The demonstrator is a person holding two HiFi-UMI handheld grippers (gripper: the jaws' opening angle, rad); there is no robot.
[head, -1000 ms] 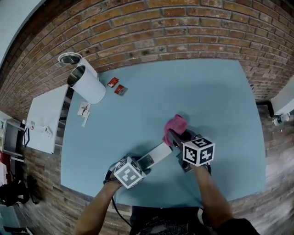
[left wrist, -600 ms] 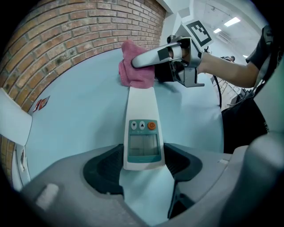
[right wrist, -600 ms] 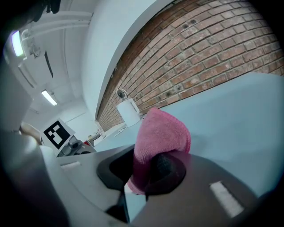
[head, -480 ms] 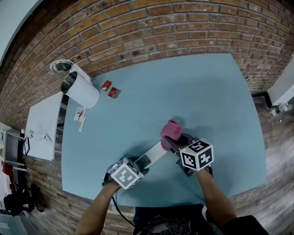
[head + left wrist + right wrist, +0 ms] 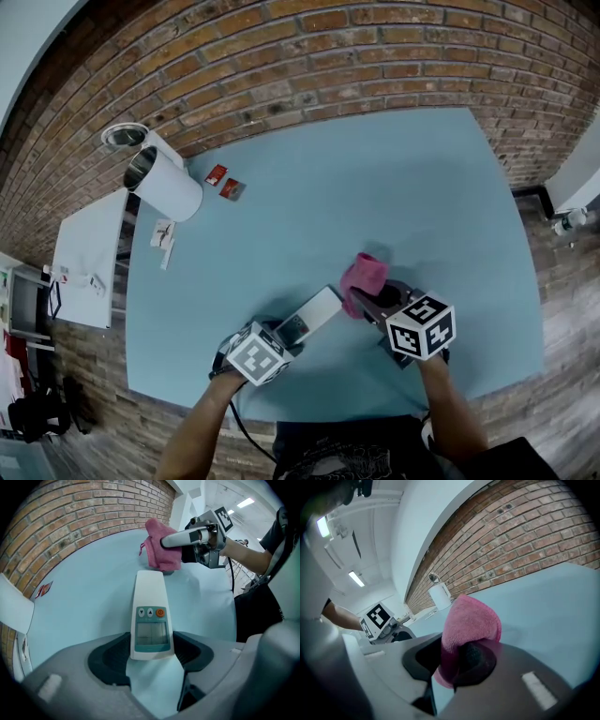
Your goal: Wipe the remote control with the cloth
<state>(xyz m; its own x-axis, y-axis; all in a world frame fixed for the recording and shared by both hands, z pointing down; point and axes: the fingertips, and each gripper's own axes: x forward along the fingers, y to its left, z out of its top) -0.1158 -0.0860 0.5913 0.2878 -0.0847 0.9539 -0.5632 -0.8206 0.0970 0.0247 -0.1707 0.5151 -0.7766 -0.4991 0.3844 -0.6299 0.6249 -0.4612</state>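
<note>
Two grips are holding, so the set-up part of the job is looking done. The left gripper (image 5: 152, 656) is clamping the near end of the remote control (image 5: 151, 616), both pads pressing on its sides. The right gripper (image 5: 459, 663) is pinching a bunched pink cloth (image 5: 471, 620) tight between its jaws. The remote is lying lengthways on the blue table (image 5: 422, 187), its far end pointing towards the cloth. The cloth is hanging just beside that far end, not over the buttons, so I am judging that strokes along the face are remaining to be done. No picture is telling how much is already clean, or whether cloth and remote are touching.

The left gripper view is showing the remote's little screen and three buttons, one of them orange, which the head view is leaving too small to make out. The right gripper view is missing the remote altogether, but it is showing the cloth folding round one pad. Only the head view is laying out the whole table, taking in a white can (image 5: 173, 183) and two red packets (image 5: 226, 183) lying well apart from the work, near the brick wall (image 5: 309, 56).
</note>
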